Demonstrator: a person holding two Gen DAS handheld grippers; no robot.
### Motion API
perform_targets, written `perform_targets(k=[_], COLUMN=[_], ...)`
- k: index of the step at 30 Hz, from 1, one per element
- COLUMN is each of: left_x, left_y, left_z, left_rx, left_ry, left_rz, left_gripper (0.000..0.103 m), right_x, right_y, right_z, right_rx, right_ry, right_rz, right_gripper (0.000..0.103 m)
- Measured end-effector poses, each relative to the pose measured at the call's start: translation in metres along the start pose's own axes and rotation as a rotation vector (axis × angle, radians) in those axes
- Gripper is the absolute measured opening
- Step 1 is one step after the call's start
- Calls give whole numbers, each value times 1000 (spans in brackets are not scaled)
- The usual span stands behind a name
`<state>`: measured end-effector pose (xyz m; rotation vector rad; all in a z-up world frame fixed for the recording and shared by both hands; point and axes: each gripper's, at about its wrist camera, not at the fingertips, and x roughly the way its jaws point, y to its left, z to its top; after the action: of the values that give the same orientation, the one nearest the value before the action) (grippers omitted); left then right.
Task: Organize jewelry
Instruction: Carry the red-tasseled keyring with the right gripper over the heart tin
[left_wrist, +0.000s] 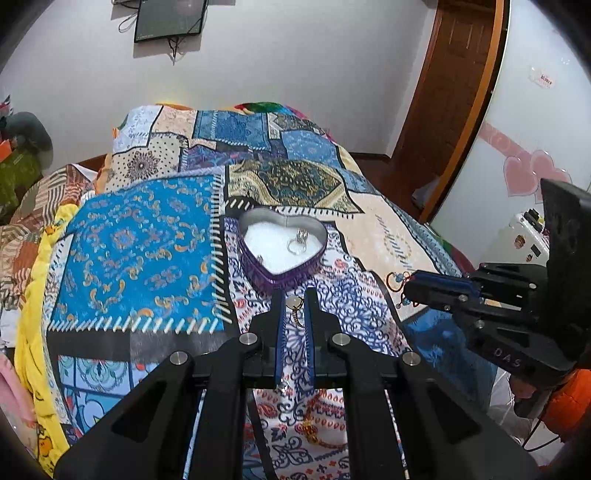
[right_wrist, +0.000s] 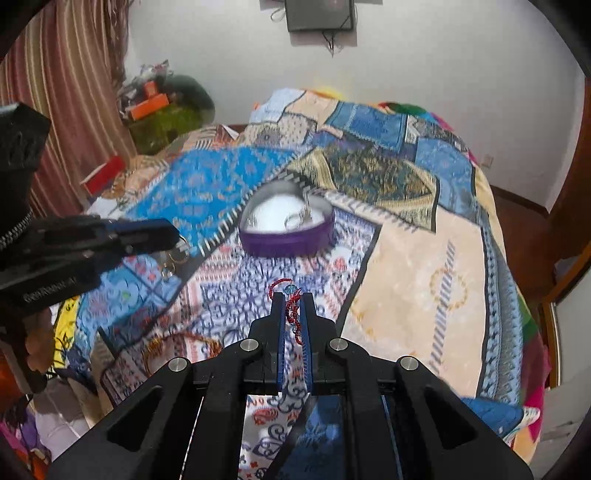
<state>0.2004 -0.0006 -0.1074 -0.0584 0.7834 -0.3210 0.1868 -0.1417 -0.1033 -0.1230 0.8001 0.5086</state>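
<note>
Left gripper (left_wrist: 294, 295) points toward the heart-shaped tin (left_wrist: 282, 245) on the quilt (left_wrist: 136, 254), jaws clamped on a gold ring (left_wrist: 296, 312). Right gripper (right_wrist: 293, 299) hangs right of it, clamped on a red beaded bracelet (right_wrist: 291, 304). A silver ring (left_wrist: 297, 243) lies in the tin. Right-wrist view is motion-blurred.

"DAS" embossed on right claw (left_wrist: 410, 291) body.
</note>
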Motion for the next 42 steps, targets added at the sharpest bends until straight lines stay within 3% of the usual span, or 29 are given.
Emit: perform_targets(k=[16,42], left_x=[15,79], left_y=[7,32], left_z=[29,52], left_rx=[4,-22], left_ry=[-43,16], left_rz=[8,-23], left_gripper=[8,8], right_x=[6,78], right_y=[1,-13], right_z=[38,70], right_rx=[-16,-13], right_ry=[-98,7], right_rz=[21,86], right_gripper=[7,7])
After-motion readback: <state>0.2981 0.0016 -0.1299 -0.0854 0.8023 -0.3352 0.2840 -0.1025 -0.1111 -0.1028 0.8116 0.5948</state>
